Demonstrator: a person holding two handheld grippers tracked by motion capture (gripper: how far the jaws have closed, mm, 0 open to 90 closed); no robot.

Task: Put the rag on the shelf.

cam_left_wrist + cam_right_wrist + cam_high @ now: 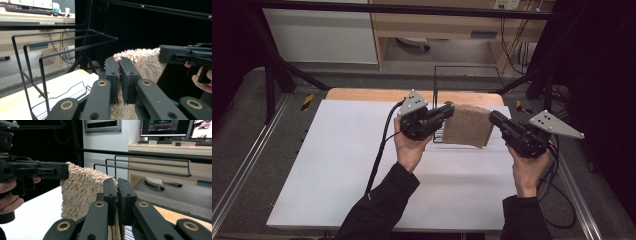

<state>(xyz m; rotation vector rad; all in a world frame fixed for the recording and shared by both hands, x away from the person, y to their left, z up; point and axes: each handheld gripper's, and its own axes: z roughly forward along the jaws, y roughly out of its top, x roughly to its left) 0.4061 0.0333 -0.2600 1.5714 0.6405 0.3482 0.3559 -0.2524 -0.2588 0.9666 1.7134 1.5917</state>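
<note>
The beige fluffy folded towel point(468, 126) hangs stretched between both grippers, just in front of the black wire rack point(57, 72); left gripper point(446, 112) and right gripper point(497, 120) fingers each pinch a top corner.

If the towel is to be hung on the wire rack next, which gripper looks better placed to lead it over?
Probably left. Both grippers hold the towel by its top corners, but the left gripper sits right beside the wire rack, while the right gripper is farther off.
</note>
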